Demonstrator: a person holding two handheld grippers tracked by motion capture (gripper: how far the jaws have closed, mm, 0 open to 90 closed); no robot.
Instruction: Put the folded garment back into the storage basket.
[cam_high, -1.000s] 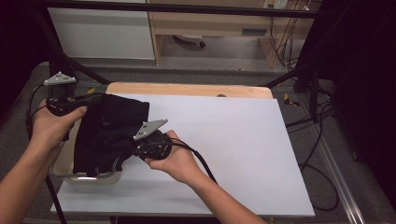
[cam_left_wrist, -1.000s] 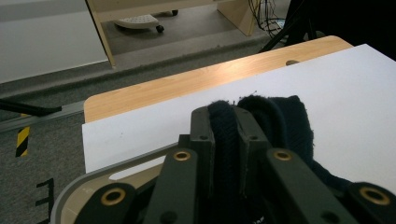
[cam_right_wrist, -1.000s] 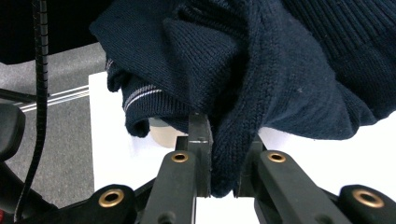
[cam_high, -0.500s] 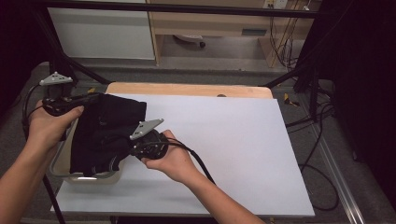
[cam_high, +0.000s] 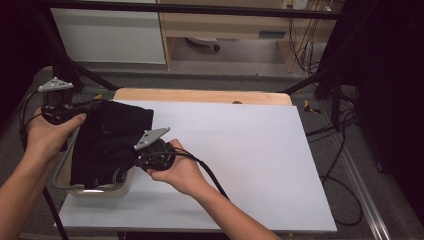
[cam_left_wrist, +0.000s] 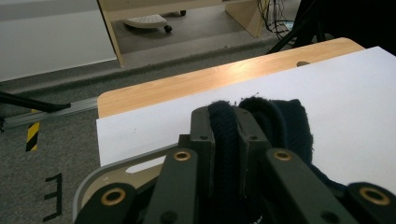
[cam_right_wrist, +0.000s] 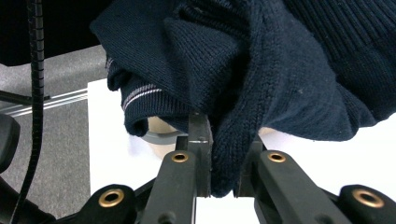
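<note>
A dark navy knit sweater (cam_high: 111, 134) lies bunched over a grey-rimmed tub (cam_high: 61, 169) at the table's left edge. My left gripper (cam_high: 94, 105) is at the sweater's far left corner, shut on a thick fold of the knit. In the left gripper view that fold (cam_left_wrist: 280, 128) is pinched between the black jaws of the left gripper (cam_left_wrist: 224, 116). My right gripper (cam_high: 128, 164) comes in from the sweater's near right side. The right gripper view has the sweater (cam_right_wrist: 289, 70) hanging above, with the right gripper (cam_right_wrist: 227, 142) shut on a fold of it.
A white sheet (cam_high: 240, 150) covers most of the wooden table (cam_high: 200, 95). The tub's rim (cam_left_wrist: 116, 170) overhangs the sheet's left end, above grey floor. Black cables (cam_high: 345, 130) trail on the floor at the right. A cable (cam_high: 210, 172) runs back from the right gripper.
Both hands and the sweater between them have drifted slightly to the left. Both grips stay the same.
</note>
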